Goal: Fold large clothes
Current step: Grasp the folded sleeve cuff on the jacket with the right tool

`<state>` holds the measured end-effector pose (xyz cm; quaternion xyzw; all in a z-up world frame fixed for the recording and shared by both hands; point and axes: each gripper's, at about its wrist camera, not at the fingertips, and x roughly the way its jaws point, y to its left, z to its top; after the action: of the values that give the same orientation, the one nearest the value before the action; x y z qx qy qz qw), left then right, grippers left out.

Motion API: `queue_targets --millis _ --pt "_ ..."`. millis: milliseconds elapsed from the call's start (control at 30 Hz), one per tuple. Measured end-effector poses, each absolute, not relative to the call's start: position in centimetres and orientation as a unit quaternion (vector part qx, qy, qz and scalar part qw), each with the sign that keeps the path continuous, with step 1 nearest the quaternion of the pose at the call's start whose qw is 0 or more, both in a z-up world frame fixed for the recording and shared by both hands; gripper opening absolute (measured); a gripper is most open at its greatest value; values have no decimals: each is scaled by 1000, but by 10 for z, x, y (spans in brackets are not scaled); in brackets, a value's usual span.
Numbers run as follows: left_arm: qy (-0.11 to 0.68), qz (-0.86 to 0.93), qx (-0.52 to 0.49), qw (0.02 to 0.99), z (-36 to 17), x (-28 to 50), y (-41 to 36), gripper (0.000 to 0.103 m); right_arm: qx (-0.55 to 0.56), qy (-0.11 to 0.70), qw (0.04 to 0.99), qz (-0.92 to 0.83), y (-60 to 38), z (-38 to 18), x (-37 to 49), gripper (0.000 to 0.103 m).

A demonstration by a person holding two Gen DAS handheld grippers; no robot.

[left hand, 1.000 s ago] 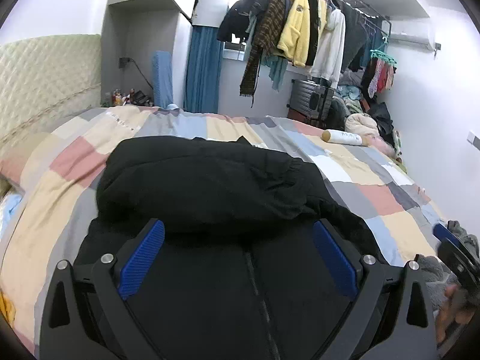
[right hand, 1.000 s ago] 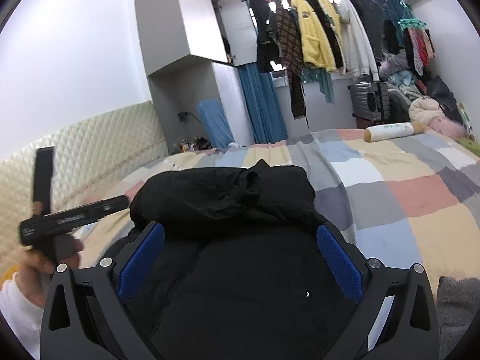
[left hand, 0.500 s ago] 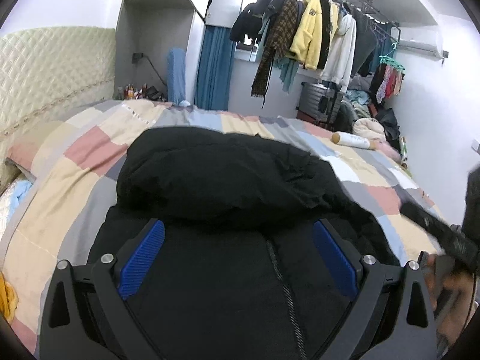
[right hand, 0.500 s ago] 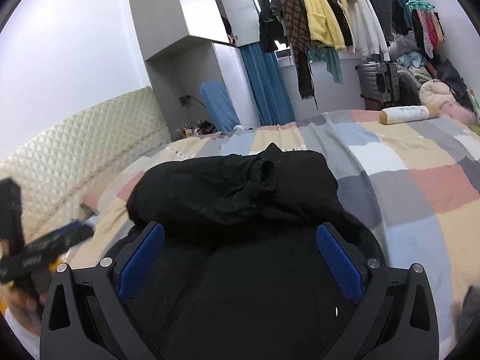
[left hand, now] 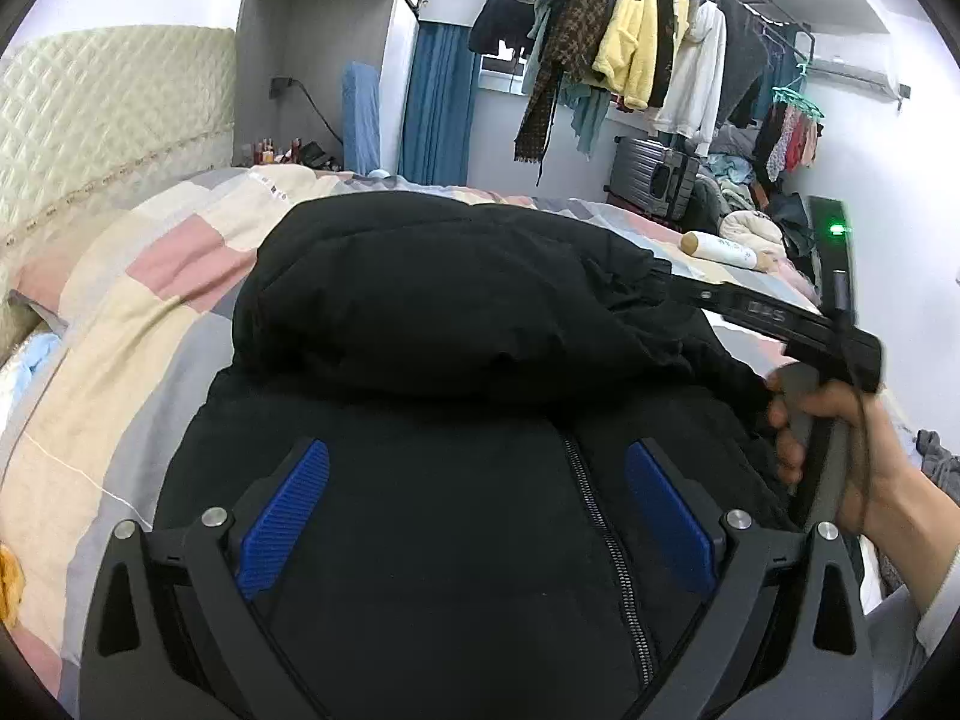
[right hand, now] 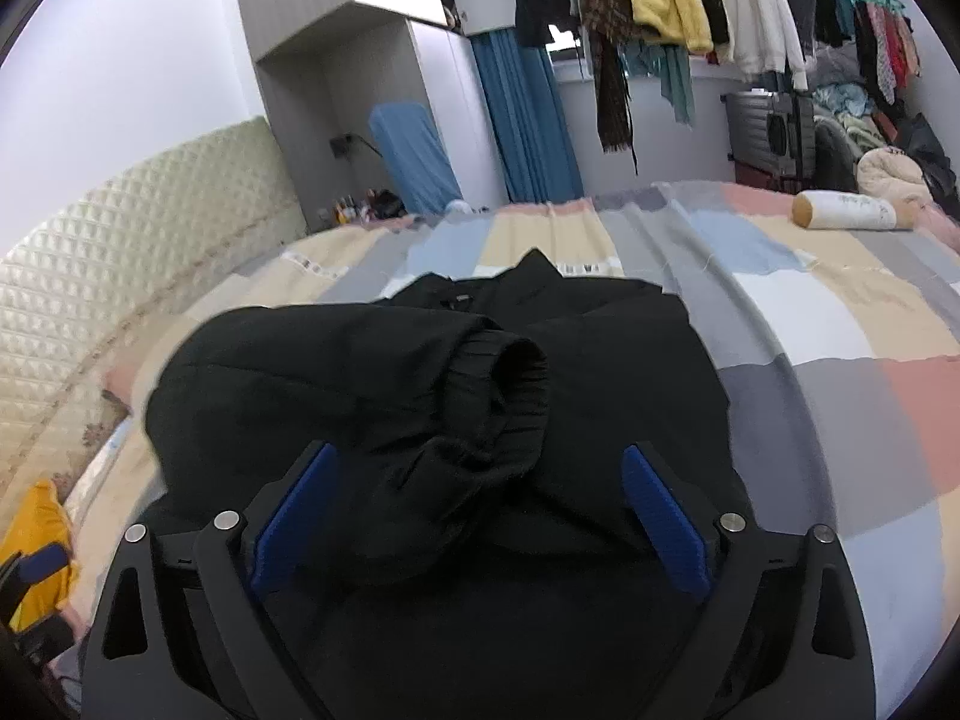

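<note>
My black padded jacket lies zipper-up on the patchwork bedspread, well short of the headboard. One sleeve is already folded across the chest, its ribbed cuff resting near the middle of the garment. My left gripper hangs above the lower front, over the zipper, its blue pads apart with nothing between them. My right gripper has just been narrowing a little, yet its pads remain wide apart, with the folded sleeve below and ahead of them, apparently untouched. In the left wrist view my right hand holds its tool at the jacket's far edge. Whether the second sleeve is folded in as well I cannot tell; black cloth hides the layers. I judge the task to be midway: the sleeves are dealt with at least in part, while doubling the body over and squaring the bundle remain.
</note>
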<state>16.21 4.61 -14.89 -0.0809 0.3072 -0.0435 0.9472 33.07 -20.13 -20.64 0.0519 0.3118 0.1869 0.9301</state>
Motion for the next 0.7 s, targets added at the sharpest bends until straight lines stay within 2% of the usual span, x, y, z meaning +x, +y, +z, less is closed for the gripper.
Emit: queue_targets --millis 200,233,267,367,567,700 --pt "322 -26 -85 942 -163 172 53 99 71 339 919 188 -198 -230 372 77" --pt "325 -24 -85 941 -166 175 53 99 68 336 919 196 -196 -232 374 63" --pt "327 -23 -86 941 -167 176 53 99 64 332 918 206 -193 -231 374 42" --pt "334 -10 -74 940 -169 181 51 99 44 310 925 214 -186 -218 367 20" --pt "339 -9 -79 938 -174 183 56 99 16 240 948 207 -183 -174 351 7" --pt "337 -15 -90 937 -173 181 59 99 23 208 959 190 -195 -153 351 7"
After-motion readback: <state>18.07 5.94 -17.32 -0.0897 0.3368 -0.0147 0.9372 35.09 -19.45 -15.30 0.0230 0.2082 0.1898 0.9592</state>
